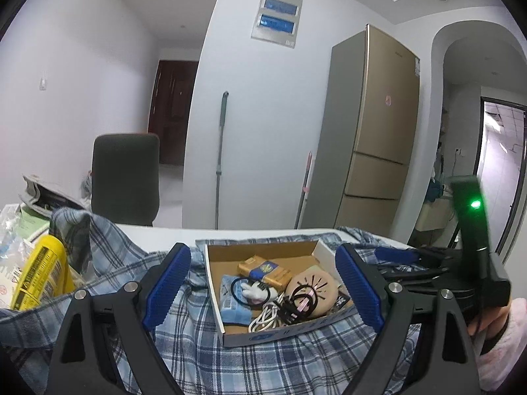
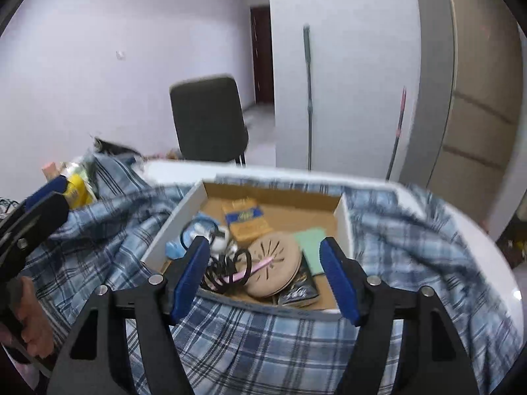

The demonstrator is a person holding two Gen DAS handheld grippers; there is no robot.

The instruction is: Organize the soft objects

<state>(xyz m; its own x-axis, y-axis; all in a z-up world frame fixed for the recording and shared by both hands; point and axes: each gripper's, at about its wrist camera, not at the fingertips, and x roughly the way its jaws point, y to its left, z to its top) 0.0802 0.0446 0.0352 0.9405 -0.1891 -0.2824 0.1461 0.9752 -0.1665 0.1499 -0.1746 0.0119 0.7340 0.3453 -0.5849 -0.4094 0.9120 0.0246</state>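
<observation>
White table (image 1: 263,230), plaid shirt (image 1: 230,355) spread across it, cardboard box (image 1: 263,251) resting on top. My left gripper (image 1: 263,291) hangs wide apart, empty; my right gripper (image 2: 265,278) likewise (slightly blurred). I'd shift the box off first, then pinch the shirt's edge.

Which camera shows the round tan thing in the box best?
The left wrist view: there the round tan disc is sharp and lies whole between the open fingers. In the right wrist view the same disc is nearer but blurred, with black loops and a pink stick lying across it.
</observation>
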